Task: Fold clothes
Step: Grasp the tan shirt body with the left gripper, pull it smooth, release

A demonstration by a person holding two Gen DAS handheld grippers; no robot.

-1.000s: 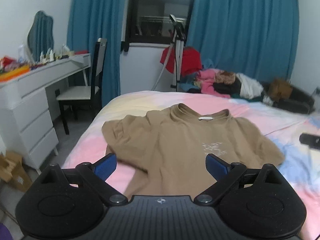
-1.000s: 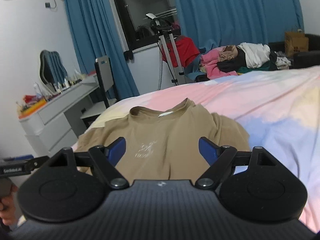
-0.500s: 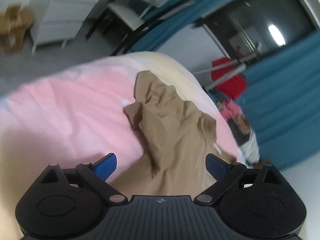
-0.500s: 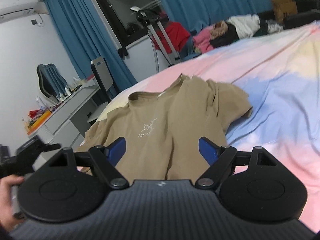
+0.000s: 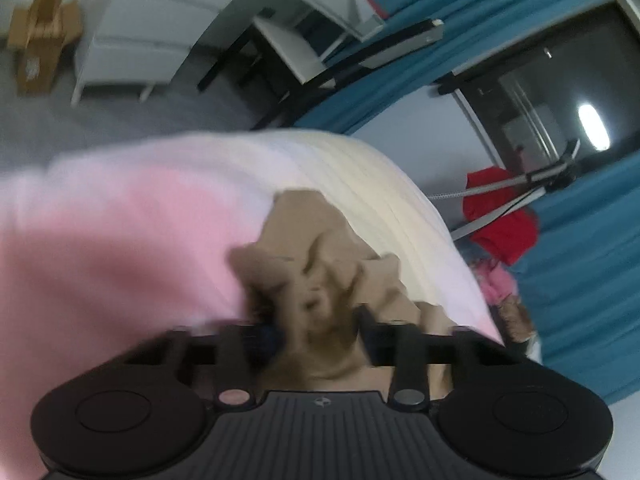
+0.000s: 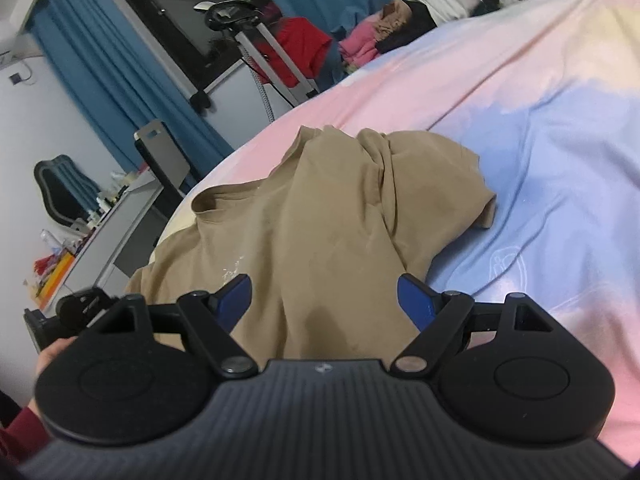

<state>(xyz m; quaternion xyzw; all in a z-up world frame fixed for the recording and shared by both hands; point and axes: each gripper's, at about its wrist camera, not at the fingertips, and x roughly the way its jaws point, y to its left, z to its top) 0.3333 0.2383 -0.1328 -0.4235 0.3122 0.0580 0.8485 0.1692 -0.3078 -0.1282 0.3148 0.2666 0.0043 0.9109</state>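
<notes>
A tan T-shirt (image 6: 320,208) lies face up on the pastel bedspread (image 6: 560,152), its collar toward the far left and one sleeve spread out to the right. In the left wrist view my left gripper (image 5: 318,332) is rolled over at the shirt's edge. Its jaws are closing, and bunched tan T-shirt (image 5: 316,280) cloth is squeezed between them. My right gripper (image 6: 326,304) hovers open just over the shirt's near part, its blue pads (image 6: 236,298) wide apart with cloth below them. The left gripper's body (image 6: 84,304) shows at the left edge, held by a hand (image 6: 52,356).
A white dresser (image 5: 132,48) and a chair (image 5: 304,56) stand beside the bed, with a cardboard box (image 5: 36,36) on the floor. A heap of clothes (image 6: 400,28) and a stand with a red garment (image 6: 304,48) sit beyond the bed by blue curtains (image 6: 120,80).
My left gripper rolled over, dropped to the shirt's side edge and shut its jaws on the cloth. My right gripper sank closer to the shirt and stayed open.
</notes>
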